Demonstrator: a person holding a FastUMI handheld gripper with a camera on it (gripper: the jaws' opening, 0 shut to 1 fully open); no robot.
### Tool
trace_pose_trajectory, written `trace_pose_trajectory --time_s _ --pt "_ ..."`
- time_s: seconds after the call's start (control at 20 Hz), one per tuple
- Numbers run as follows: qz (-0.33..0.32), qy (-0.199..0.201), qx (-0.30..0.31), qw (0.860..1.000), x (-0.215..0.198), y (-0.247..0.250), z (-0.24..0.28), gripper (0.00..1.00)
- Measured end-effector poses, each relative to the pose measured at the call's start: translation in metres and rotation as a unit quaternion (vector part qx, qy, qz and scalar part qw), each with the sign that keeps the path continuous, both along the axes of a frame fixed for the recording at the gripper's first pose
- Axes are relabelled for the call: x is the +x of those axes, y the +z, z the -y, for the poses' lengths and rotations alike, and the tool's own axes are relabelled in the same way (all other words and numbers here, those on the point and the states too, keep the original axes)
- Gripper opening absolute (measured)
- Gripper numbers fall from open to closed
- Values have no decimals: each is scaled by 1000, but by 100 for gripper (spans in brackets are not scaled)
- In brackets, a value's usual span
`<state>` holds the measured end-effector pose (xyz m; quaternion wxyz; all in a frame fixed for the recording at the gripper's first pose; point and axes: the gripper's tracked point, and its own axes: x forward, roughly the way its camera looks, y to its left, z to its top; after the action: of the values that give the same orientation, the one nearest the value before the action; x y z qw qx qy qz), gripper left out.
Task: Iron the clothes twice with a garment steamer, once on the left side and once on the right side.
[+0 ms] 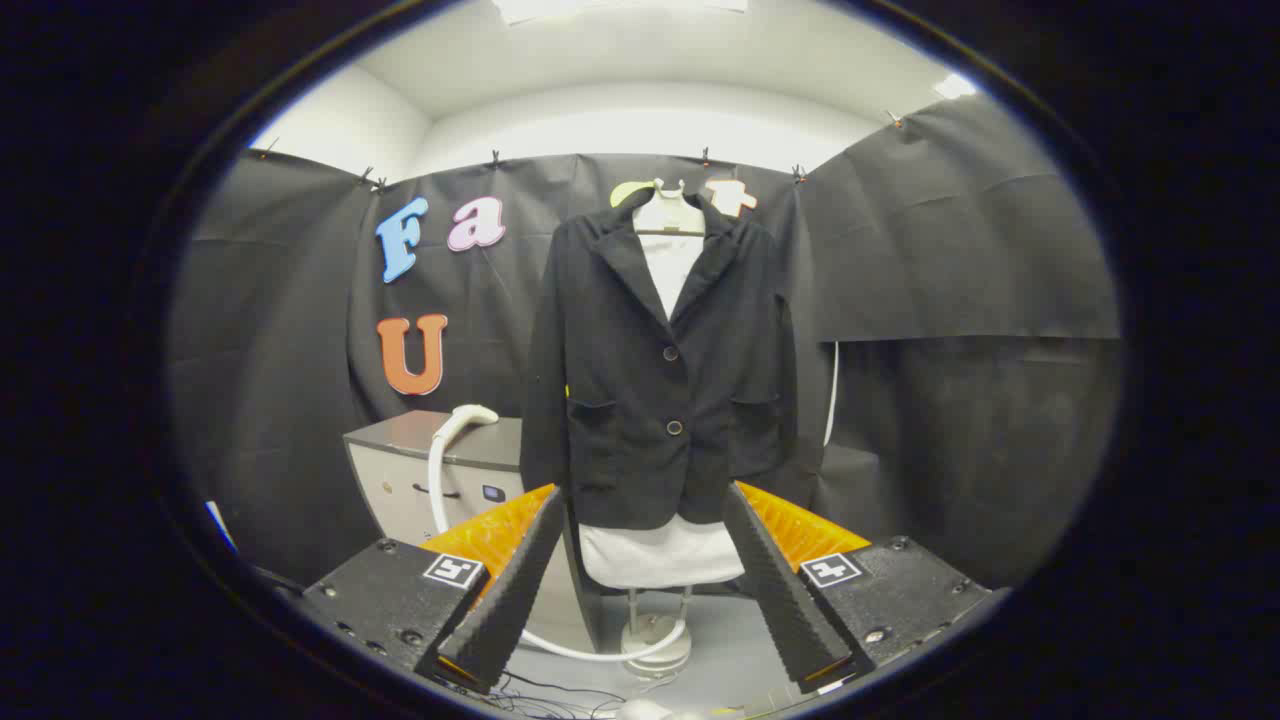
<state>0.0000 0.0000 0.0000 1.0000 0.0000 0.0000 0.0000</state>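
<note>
Hand-held gripper (645, 525): fingers standing apart, grasping nothing.
Jacket (660, 370): hanging on mannequin (665, 550), 12 o'clock beyond fingers.
Steamer head (475, 413): lying on cabinet (440, 470), 10 o'clock.

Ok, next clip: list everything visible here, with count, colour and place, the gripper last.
jacket: one, black, buttoned on a mannequin, beyond the fingers
mannequin: one, white, on a stand behind the fingers
steamer head: one, white, resting on the cabinet, left of the jacket
hose: one, white, running from the steamer head down to the floor
cabinet: one, grey, behind and left of the jacket
gripper: one, fingers apart, holding nothing
</note>
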Motion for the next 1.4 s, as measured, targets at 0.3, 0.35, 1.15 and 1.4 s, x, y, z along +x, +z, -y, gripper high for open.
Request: trace_pose_trajectory --time_s 0.3,0.35,1.15,1.4 --pt "-6 -5 3 1000 -2 -2 -7 100" --pt "-8 -4 3 1000 -2 -3 -9 100" --pt "-14 -24 3 1000 -2 -4 -22 100" --pt "-16 -23 2 1000 4 -1 -34 100"
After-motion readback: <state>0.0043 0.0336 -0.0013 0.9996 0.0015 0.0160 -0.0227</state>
